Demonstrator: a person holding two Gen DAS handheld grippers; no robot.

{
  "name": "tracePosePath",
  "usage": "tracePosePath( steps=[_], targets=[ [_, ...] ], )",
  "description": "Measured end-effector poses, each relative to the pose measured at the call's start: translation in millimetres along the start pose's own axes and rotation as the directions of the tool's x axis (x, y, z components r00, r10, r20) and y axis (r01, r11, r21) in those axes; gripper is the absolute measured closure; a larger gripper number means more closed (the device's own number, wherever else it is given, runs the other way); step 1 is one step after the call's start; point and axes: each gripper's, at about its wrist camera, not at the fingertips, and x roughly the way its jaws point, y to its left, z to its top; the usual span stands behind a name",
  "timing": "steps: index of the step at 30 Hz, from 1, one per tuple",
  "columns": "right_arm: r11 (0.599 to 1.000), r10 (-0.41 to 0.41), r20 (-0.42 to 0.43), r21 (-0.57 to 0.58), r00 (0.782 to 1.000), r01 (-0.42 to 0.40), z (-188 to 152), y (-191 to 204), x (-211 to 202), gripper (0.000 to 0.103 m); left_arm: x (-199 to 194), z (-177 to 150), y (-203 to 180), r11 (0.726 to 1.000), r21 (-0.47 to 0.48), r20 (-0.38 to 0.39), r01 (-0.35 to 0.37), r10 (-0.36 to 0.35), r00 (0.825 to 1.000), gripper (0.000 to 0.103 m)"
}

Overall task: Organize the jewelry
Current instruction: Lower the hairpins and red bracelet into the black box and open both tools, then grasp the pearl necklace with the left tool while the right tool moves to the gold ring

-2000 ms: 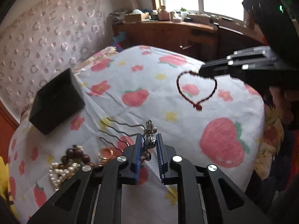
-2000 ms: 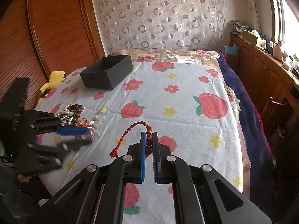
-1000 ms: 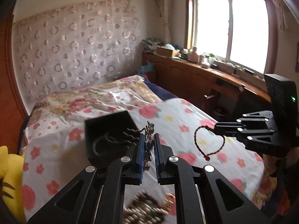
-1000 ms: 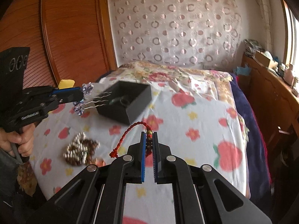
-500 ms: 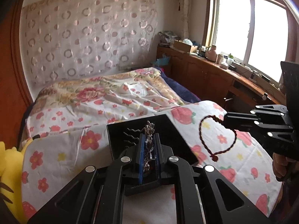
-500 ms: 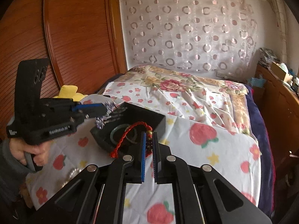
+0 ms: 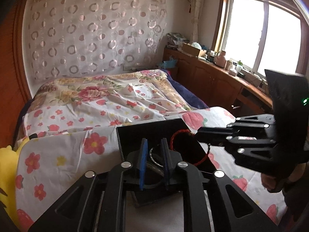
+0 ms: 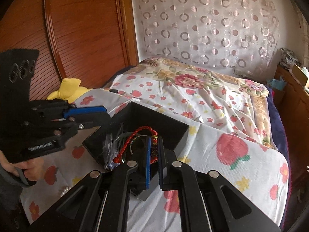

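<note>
A wooden wardrobe stands at the left, then a bed under a strawberry sheet with a black box on it. The left gripper, its jaws just opening, has nothing clearly between them. The right gripper pinches a red bracelet over the box. A window lights the right.

A floral-sheeted bed bears a black box (open-topped) and pearls.

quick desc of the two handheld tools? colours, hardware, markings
Both match: black skeletal linkage arms with silver round screw heads and blue pads inside the fingers. Left tool: a black plate at its back with three round holes and small white lettering on the body, seen from the right wrist. Right tool: a green LED on its rear block.
</note>
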Motion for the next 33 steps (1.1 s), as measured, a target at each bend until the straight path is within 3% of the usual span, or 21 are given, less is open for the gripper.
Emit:
tracePosePath(
  steps=[5, 9, 13, 15, 20, 23, 26, 31, 33],
  targets=[
    [1.0, -0.003, -0.005, -0.005, 1.0, 0.003, 2.6, 3.6, 5.2, 0.095, -11.8, -2.5, 6.2, 1.0, -0.004, 0.014, -0.025, 0.025, 1.0, 0.078],
    [1.0, -0.013, -0.005, -0.009, 1.0, 0.013, 7.9, 2.7, 12.6, 0.095, -20.0, -5.8, 10.8, 0.999, -0.009, 0.024, -0.048, 0.048, 0.999, 0.064],
    [1.0, -0.028, -0.01, -0.011, 1.0, 0.028, 15.0, 0.7, 20.8, 0.095, -27.4, -10.8, 12.6, 0.998, -0.021, 0.023, -0.061, 0.062, 0.998, 0.06],
    [0.999, -0.033, -0.014, -0.014, 0.999, 0.032, 17.5, 0.0, 23.6, 0.095, -30.6, -15.3, 13.9, 0.997, -0.025, 0.02, -0.073, 0.074, 0.997, 0.05],
    [0.999, -0.043, -0.011, -0.01, 0.999, 0.043, 17.0, -0.7, 24.1, 0.094, -35.6, -23.4, 17.6, 0.995, -0.037, 0.011, -0.088, 0.088, 0.996, 0.049],
    [0.999, -0.054, -0.008, -0.003, 0.998, 0.054, 14.8, -0.3, 18.3, 0.087, -42.2, -30.0, 18.8, 0.994, -0.045, 0.014, -0.096, 0.097, 0.995, 0.036],
    [0.998, -0.058, 0.006, 0.002, 0.998, 0.058, 10.2, 1.5, 6.7, 0.073, -48.0, -35.2, 16.1, 0.994, -0.055, 0.013, -0.097, 0.098, 0.995, 0.036],
    [0.998, -0.058, 0.021, 0.02, 0.998, 0.058, -8.4, 4.9, -21.4, 0.072, -65.3, -52.2, 12.1, 0.992, -0.066, 0.012, -0.105, 0.106, 0.994, 0.032],
    [0.998, -0.059, 0.016, 0.022, 0.998, 0.058, -22.7, 9.0, -34.0, 0.073, -74.8, -61.3, 8.8, 0.991, -0.071, 0.016, -0.11, 0.112, 0.994, 0.022]
  ],
)
